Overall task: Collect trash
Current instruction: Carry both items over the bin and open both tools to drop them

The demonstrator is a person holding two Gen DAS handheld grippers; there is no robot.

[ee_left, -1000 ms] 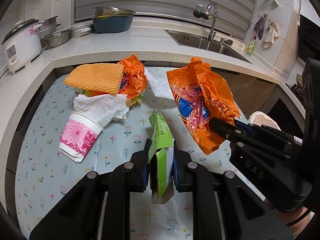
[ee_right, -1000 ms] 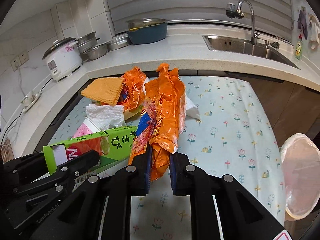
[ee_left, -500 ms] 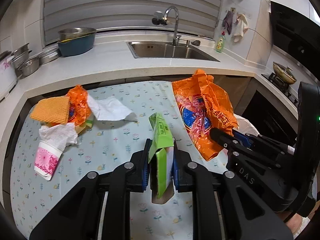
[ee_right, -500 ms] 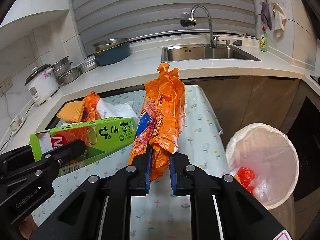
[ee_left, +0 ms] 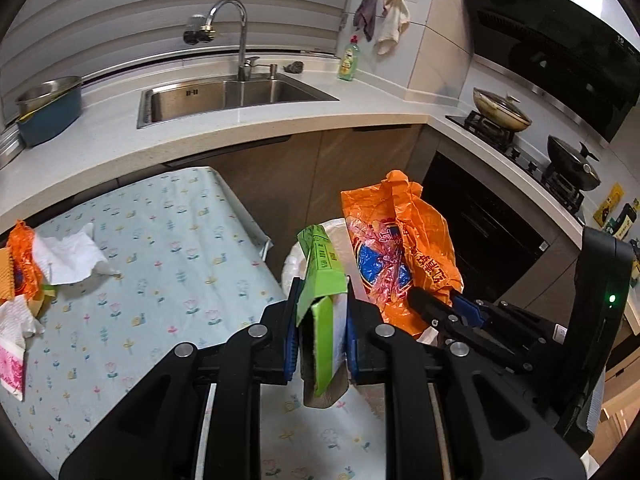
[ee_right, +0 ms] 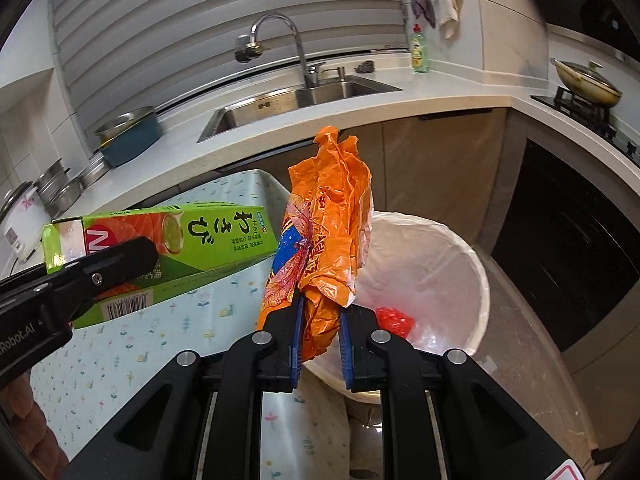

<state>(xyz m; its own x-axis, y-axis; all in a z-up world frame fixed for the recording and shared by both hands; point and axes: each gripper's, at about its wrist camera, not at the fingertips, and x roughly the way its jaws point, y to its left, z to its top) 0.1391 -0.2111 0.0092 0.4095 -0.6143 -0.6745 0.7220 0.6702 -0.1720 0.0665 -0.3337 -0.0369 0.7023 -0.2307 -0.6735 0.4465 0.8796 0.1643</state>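
Orange bag now over bin

we see the table at near left with the bin just off its right edge, and the counter with its sink runs behind both. the box hangs over the table, left of the wrapper, which hangs over the bin's near left rim. a tissue and other scraps lie at the table's far left edge, and the stove stands at far right.
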